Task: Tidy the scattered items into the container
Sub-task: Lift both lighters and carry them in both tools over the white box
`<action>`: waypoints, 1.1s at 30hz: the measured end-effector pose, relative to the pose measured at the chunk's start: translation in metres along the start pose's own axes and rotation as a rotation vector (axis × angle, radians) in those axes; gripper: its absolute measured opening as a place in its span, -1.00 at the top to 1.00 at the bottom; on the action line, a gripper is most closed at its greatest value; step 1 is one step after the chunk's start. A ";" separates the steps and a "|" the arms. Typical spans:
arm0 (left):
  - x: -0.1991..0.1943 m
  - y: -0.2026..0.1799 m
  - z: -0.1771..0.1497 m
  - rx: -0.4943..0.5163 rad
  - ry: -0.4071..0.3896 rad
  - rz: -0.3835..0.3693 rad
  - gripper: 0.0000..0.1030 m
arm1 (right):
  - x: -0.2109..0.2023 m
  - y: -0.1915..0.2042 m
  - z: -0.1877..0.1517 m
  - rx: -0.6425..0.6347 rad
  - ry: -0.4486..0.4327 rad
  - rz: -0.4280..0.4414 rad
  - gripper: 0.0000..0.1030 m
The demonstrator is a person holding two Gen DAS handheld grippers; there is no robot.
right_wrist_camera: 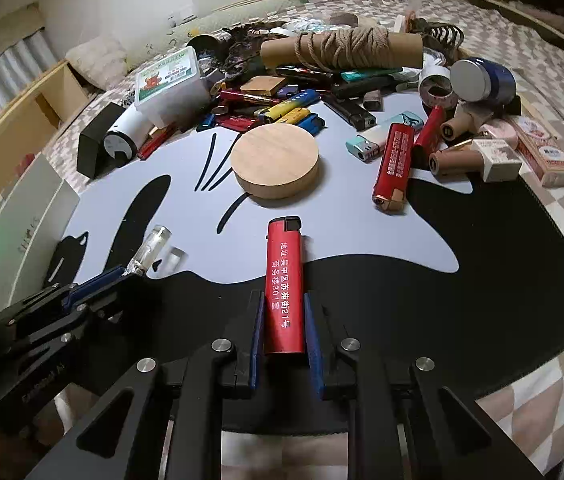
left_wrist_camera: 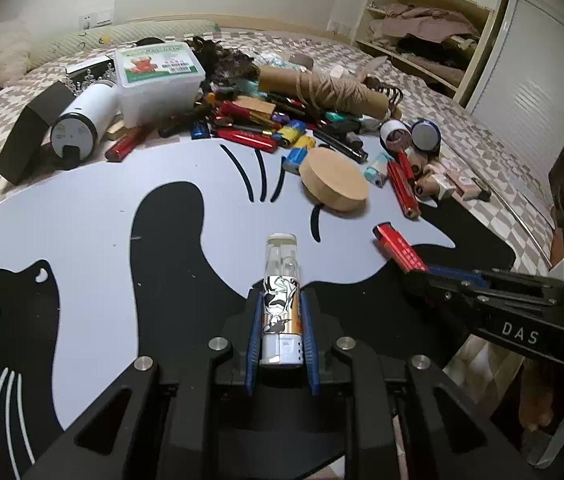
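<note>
Clear-topped lighter (left_wrist_camera: 281, 300) being held in left gripper (left_wrist_camera: 282, 332), clamped low on printed body, clear end projecting forward over mat (left_wrist_camera: 93, 216). Red lighter (right_wrist_camera: 285, 286) being gripped likewise in right gripper (right_wrist_camera: 284, 336), jaws closed on lower half. Both judged light, rigid, smooth plastic; likely slippery, so mid-body grip is being favoured. Both grippers being pointed steeply downward, side by side. White lidded box (left_wrist_camera: 157, 80), possibly container, being seen beyond clutter.

Your left wrist view sits close above its tool (left_wrist_camera: 282, 312), angled down across the mat (left_wrist_camera: 93, 240) toward the clutter. Your right wrist view does likewise from the right. Both share the wooden disc (left_wrist_camera: 334, 180), the mat and each other's tool (left_wrist_camera: 422, 276).
</note>
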State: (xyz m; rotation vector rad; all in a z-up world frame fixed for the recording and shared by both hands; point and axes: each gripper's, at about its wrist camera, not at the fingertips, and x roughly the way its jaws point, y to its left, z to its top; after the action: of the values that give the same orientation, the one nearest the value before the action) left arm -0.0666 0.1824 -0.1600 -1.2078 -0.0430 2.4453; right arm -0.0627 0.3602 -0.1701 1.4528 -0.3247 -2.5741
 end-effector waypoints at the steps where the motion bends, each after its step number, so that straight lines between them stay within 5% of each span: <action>1: -0.001 0.001 0.001 -0.001 -0.003 0.003 0.63 | 0.000 0.001 0.000 0.006 0.002 0.008 0.60; 19: -0.055 0.032 0.028 -0.032 -0.149 0.073 0.63 | -0.033 0.001 0.046 0.119 -0.111 0.060 0.60; 33: -0.146 0.104 0.055 -0.180 -0.347 0.194 0.63 | -0.072 0.069 0.106 -0.004 -0.247 0.121 0.60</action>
State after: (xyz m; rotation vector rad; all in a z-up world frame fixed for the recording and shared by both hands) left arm -0.0660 0.0409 -0.0366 -0.8752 -0.2610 2.8486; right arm -0.1140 0.3232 -0.0397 1.0781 -0.4246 -2.6537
